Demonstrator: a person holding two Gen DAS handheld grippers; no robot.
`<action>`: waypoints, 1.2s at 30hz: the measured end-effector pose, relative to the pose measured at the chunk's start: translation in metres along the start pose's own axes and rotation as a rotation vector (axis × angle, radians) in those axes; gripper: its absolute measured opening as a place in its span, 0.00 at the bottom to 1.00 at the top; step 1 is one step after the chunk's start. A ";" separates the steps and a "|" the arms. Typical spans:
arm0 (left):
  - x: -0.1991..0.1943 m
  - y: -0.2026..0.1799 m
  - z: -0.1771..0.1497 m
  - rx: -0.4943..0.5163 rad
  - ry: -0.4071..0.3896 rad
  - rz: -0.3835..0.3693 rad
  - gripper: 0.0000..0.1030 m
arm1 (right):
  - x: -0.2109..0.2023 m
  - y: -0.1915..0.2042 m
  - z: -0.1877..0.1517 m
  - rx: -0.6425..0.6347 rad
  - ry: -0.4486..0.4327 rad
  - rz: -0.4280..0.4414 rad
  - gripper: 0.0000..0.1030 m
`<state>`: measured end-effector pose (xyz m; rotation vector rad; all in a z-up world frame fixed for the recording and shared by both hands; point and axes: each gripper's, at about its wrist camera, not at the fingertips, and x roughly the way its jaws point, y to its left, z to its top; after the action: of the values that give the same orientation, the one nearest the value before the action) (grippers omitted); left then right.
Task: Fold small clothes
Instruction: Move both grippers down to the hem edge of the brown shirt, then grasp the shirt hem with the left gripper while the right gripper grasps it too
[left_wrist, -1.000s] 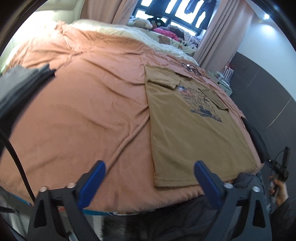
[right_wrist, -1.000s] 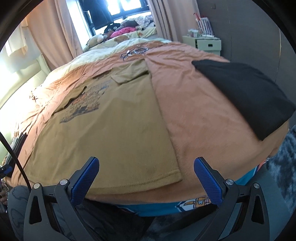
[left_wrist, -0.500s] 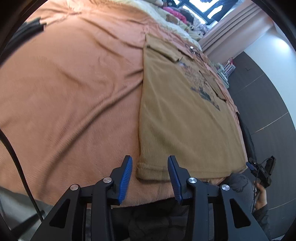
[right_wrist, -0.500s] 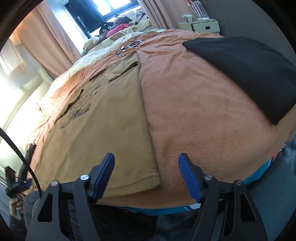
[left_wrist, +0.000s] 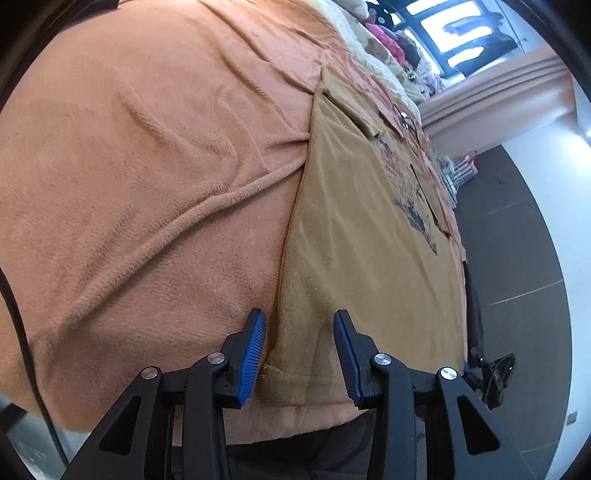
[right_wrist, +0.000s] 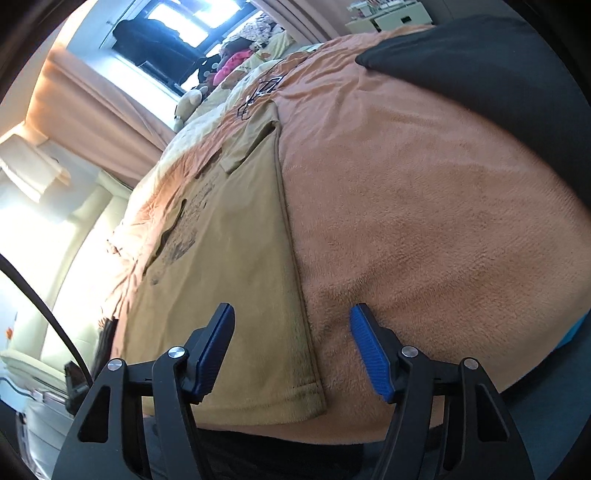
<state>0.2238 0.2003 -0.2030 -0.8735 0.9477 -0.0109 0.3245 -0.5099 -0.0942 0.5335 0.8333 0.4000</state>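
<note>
A tan T-shirt (left_wrist: 362, 229) with a dark blue print lies flat on the orange blanket (left_wrist: 147, 166), sleeves folded in over its front. My left gripper (left_wrist: 300, 321) hangs low over the shirt's near left hem corner. Its blue pads stand on either side of the corner and do not press on the cloth. In the right wrist view the shirt (right_wrist: 229, 258) runs away to the upper left. My right gripper (right_wrist: 292, 314) straddles the near right hem corner; its jaws are closing, with the shirt's side edge between them and no pad touching it.
A black folded garment (right_wrist: 498, 74) lies on the blanket (right_wrist: 424, 221) at the far right. A pair of glasses (right_wrist: 262, 88) rests beyond the shirt's collar. Pillows and soft toys sit under the window, and the bed's near edge runs just below both grippers.
Both grippers have dropped toward the shirt's near hem and rolled, and both jaws have narrowed from wide open. Each now brackets one hem corner.
</note>
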 end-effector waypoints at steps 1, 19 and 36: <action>0.000 0.000 -0.001 -0.004 0.000 -0.005 0.38 | -0.001 -0.003 -0.001 0.006 0.003 0.013 0.61; -0.001 0.012 -0.005 -0.127 0.017 -0.094 0.31 | 0.014 -0.026 -0.018 0.108 0.024 0.129 0.31; -0.071 -0.013 0.000 -0.064 -0.129 -0.121 0.03 | -0.048 0.029 -0.028 0.061 -0.124 0.122 0.00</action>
<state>0.1854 0.2175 -0.1444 -0.9780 0.7779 -0.0279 0.2694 -0.5043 -0.0647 0.6611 0.6968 0.4498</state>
